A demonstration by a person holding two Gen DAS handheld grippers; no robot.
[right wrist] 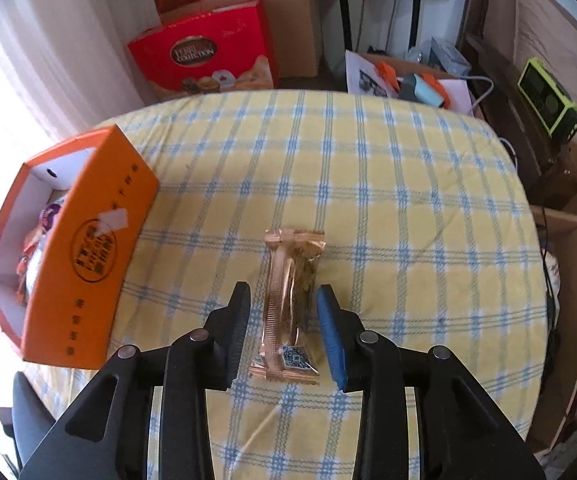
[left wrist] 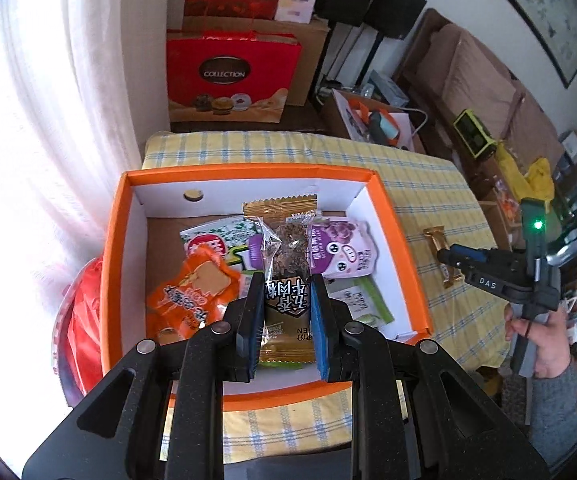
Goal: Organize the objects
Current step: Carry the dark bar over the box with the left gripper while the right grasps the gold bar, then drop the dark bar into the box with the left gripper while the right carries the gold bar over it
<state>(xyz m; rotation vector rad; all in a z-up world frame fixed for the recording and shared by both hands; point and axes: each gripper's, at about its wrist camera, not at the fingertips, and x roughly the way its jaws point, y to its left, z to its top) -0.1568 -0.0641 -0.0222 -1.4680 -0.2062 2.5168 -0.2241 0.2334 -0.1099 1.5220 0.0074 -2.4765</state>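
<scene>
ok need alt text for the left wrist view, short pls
The left gripper holds a gold snack bar packet over an open orange box with other snack packets inside. The box sits on a yellow checked tablecloth; at right, the right gripper hovers over another gold packet.

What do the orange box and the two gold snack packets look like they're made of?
Orange box: looks like cardboard, matte orange outside, white inside, with folded edges. Packet in the left gripper: thin plastic film, gold print with a clear window showing brown pieces and a crimped zigzag end. Packet on the tablecloth, between the right gripper's open jaws: shiny foil-like film, probably metallised plastic, creased and reflective.
</scene>
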